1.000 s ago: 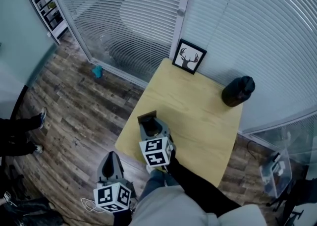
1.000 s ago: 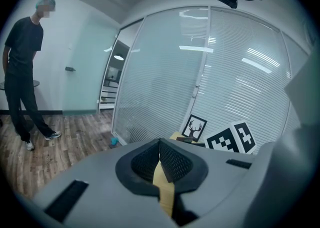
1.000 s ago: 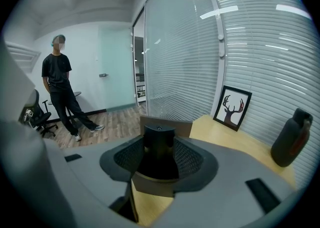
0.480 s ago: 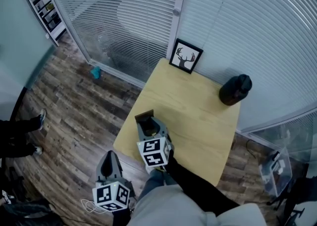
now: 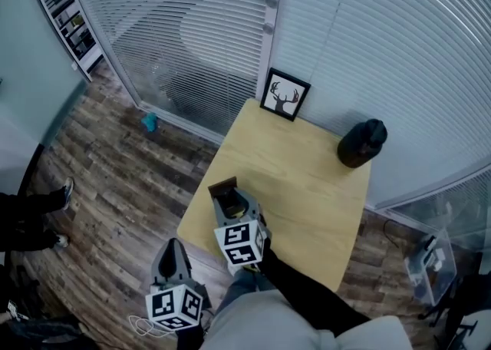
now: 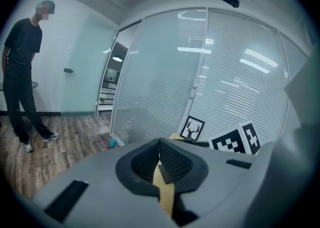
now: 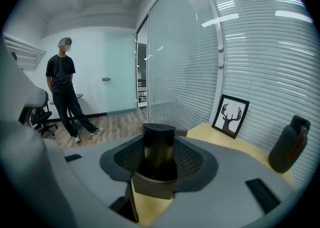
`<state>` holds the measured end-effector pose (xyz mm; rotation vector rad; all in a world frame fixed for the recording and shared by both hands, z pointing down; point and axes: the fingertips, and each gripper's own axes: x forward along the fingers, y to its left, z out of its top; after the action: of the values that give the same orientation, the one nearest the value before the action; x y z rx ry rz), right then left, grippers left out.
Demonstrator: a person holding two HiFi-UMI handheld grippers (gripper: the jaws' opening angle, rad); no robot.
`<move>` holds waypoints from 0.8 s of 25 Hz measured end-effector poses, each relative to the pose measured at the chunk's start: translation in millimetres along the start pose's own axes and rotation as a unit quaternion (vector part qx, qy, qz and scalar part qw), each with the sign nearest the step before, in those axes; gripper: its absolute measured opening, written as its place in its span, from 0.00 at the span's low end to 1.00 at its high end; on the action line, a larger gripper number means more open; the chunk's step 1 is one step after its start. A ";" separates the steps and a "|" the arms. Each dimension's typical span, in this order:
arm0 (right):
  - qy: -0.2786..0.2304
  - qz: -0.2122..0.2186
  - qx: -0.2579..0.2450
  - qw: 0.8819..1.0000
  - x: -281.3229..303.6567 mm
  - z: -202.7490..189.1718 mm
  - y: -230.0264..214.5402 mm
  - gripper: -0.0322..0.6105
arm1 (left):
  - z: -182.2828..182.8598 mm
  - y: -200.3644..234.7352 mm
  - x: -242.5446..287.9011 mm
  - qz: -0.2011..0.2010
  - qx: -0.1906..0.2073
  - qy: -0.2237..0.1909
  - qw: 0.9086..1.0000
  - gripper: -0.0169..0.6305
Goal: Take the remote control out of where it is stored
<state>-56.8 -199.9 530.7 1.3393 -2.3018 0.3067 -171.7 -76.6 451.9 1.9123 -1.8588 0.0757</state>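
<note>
A black remote control (image 7: 159, 147) stands upright in a brown holder (image 7: 155, 184) between the jaws of my right gripper (image 7: 159, 157). The pads lie against it on both sides. In the head view the holder (image 5: 222, 187) sits at the left edge of the small wooden table (image 5: 307, 179), at the tip of the right gripper (image 5: 226, 196). My left gripper (image 5: 172, 249) hangs lower left, off the table over the floor. Its jaws meet at the tip in the left gripper view (image 6: 160, 144), with nothing between them.
A framed deer picture (image 5: 285, 95) leans on the blind-covered glass wall at the table's back. A dark bottle (image 5: 363, 143) stands at the back right corner. A person (image 7: 62, 92) stands on the wooden floor to the left. A small teal object (image 5: 149, 121) lies by the glass.
Only the head camera's view has shifted a little. Both grippers and the holder keep their places.
</note>
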 end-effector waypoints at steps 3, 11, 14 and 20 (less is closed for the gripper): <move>-0.005 0.002 0.000 1.000 0.4 2.8 -0.8 0.34 | 1.9 -0.2 0.7 -0.001 0.001 -0.002 1.000 0.04; -0.013 0.005 -0.015 1.000 -2.6 4.6 0.1 0.34 | -0.1 -2.3 -0.9 0.001 0.000 -0.003 1.000 0.04; -0.014 0.006 -0.022 1.000 -3.8 5.4 0.8 0.34 | -0.3 -2.6 -1.7 0.000 0.000 -0.004 1.000 0.04; -0.020 0.009 -0.031 0.999 -6.9 5.6 2.6 0.34 | -0.4 -2.2 -3.5 0.001 0.000 -0.003 1.000 0.04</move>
<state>-57.6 -195.6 522.5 1.3053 -2.3369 0.2140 -169.8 -73.2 450.4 1.9130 -1.8641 0.0706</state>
